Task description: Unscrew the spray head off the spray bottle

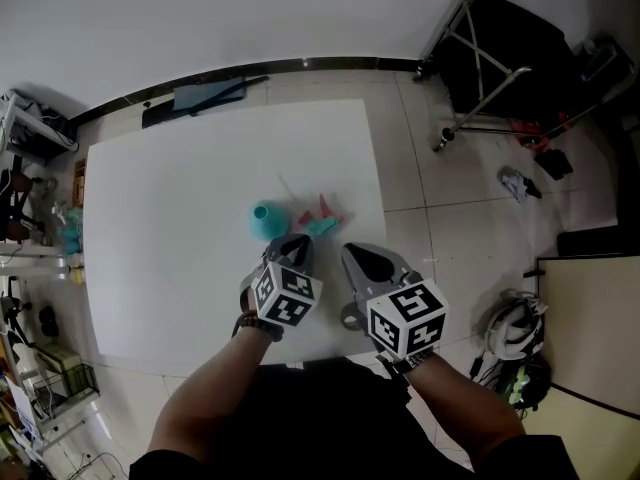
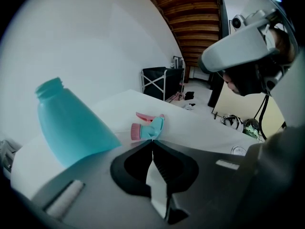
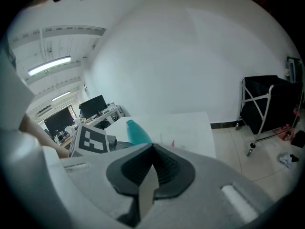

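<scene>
- Spray head [image 2: 148,127] lies on its side on the white worktop [image 1: 180,228], just past the left tongs [image 2: 152,141] and apart from the bottle. Unscrewing looks done.
- Left tongs: pressed together, nothing between them, tips aimed down at the head.
- Right tongs [image 3: 152,147]: also pressed together and empty, held beside the left pair, a little further back from the parts.
- Spray bottle [image 2: 71,128]: teal, cone-shaped, stands upright just left of the head. The neck is open and its thread is bare.
- Handling, head: small rigid plastic, likely very light, so a nudge would skid it. Best hold is across the teal collar. The pink trigger and nozzle are the thin bits, so avoid them.
- Handling, bottle: thin-walled plastic by the look of it, and probably squashy. The smooth taper would let a pinch slide upward. Grip low on the body or right at the neck. Can't tell if there's liquid inside. If it's empty, it tips easily.
- Beyond the worktop: tiled floor, with a black folding cart [image 1: 500,53] near the wall.
</scene>
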`<state>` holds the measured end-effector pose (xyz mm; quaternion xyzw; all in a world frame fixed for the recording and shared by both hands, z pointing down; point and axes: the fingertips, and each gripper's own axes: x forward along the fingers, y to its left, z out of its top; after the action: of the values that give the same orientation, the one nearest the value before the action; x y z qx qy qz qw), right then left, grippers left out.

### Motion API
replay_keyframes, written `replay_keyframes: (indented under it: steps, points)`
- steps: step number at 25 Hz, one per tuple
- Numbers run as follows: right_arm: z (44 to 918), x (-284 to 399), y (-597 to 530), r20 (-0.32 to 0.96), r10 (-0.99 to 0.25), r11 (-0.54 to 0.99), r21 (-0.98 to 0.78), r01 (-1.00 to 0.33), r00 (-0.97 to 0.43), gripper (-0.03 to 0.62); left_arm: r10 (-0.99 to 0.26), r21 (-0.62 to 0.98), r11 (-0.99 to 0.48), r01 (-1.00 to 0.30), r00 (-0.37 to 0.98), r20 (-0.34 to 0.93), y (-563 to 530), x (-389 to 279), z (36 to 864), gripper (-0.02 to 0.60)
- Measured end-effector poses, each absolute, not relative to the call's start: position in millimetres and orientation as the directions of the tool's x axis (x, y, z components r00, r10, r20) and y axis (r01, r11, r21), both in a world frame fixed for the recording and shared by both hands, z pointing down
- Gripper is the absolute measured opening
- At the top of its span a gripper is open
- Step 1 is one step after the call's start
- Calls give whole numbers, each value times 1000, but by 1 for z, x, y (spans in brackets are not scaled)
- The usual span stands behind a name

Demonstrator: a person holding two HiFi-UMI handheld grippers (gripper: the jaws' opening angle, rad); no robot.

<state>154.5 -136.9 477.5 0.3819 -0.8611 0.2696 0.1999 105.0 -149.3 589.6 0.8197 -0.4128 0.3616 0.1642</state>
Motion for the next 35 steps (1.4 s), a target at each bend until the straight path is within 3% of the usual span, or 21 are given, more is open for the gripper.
replay_keyframes:
  steps: [11, 24, 35]
  points:
    - [470, 177, -137, 540, -584, 570, -258, -780, -606, -9, -527, 78, -618, -782, 486, 698, -148, 120, 556, 21]
    - [437, 204, -138, 485, -671, 671, 75, -737, -561, -7, -448, 239, -644, -727, 612, 652, -147, 132, 499, 22]
    - [402, 179, -121, 472, -664, 748, 437, -500, -580, 117, -352, 421, -643, -640, 735, 579, -139, 132, 460, 23]
